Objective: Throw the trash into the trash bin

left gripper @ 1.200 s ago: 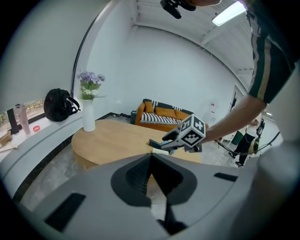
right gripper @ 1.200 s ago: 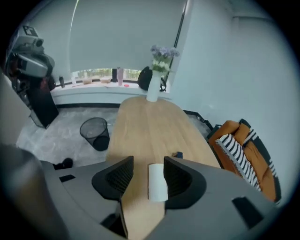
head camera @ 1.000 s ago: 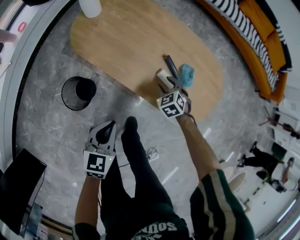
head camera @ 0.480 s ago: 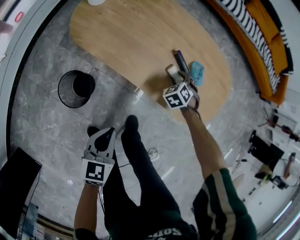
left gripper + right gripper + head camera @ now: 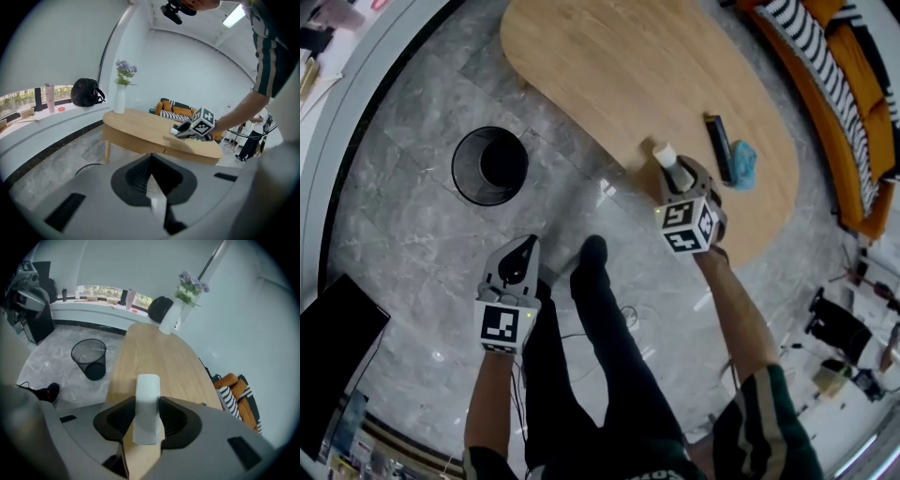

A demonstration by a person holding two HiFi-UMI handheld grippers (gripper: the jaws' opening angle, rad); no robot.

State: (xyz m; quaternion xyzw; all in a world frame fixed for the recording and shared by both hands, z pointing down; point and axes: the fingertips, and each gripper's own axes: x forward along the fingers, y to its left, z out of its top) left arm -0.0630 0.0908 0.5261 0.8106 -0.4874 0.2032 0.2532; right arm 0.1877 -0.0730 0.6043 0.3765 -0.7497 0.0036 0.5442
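Our right gripper (image 5: 677, 175) has just been closing its jaws. The white rolled piece of paper (image 5: 147, 399) stands upright between them with both dark pads against its sides, so we read it as clamped on that trash. The roll is at the long edge of the oval wooden table (image 5: 609, 66), on the side facing the black wire-mesh trash bin (image 5: 490, 166). We cannot tell whether it has left the wood yet. Our left gripper (image 5: 525, 247) hangs over the grey floor, jaws together and empty.

The roll looks light and soft, so we should squeeze just enough that it cannot slide out. We then raise it clear of the table edge before swinging sideways. The bin stands on the floor well apart from the table, so we carry the roll over its mouth, lower it close, and only then part the jaws. The left gripper should stay out of that path. The crumpled blue scrap (image 5: 741, 165) near the table's narrow end can wait.
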